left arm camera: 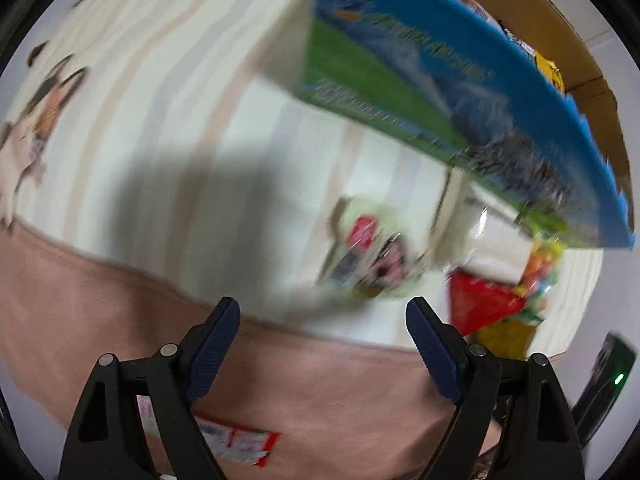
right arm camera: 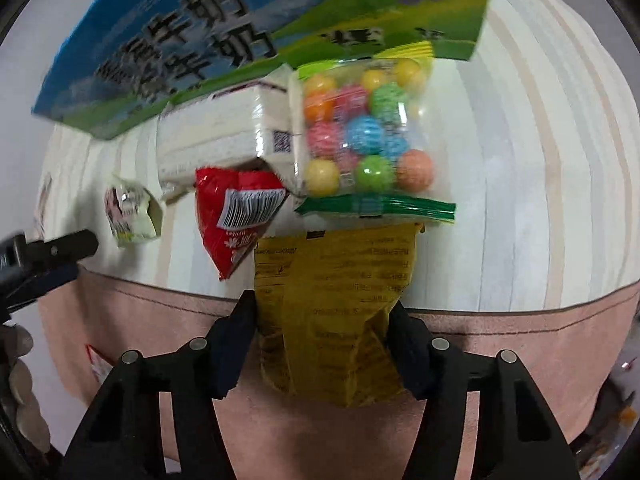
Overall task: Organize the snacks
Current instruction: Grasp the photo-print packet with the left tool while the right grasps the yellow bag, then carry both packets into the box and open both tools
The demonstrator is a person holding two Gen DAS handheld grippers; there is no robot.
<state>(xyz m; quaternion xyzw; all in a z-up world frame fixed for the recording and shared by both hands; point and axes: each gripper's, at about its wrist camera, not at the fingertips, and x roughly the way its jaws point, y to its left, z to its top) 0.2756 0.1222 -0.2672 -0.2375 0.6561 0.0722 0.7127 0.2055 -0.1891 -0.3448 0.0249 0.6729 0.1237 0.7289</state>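
Observation:
My right gripper (right arm camera: pixel 324 312) is shut on a yellow snack bag (right arm camera: pixel 336 300), its jaws pinching the bag's lower part. Beyond it lie a clear bag of coloured balls (right arm camera: pixel 360 132), a red packet (right arm camera: pixel 236 216), a white wrapped pack (right arm camera: pixel 216 136) and a small pale green packet (right arm camera: pixel 132 212). A blue and green milk carton box (right arm camera: pixel 240 40) stands behind them. My left gripper (left arm camera: pixel 322 320) is open and empty, blurred by motion, above the table edge near the pale green packet (left arm camera: pixel 368 256) and the red packet (left arm camera: pixel 480 304). The left gripper also shows in the right wrist view (right arm camera: pixel 52 256).
The snacks lie on a striped white cloth (right arm camera: pixel 520 160) over a pink tablecloth (right arm camera: pixel 500 340). A cardboard box (left arm camera: pixel 560 32) holding snacks sits behind the blue box (left arm camera: pixel 440 80). A red and white packet (left arm camera: pixel 240 440) lies on the pink cloth near me.

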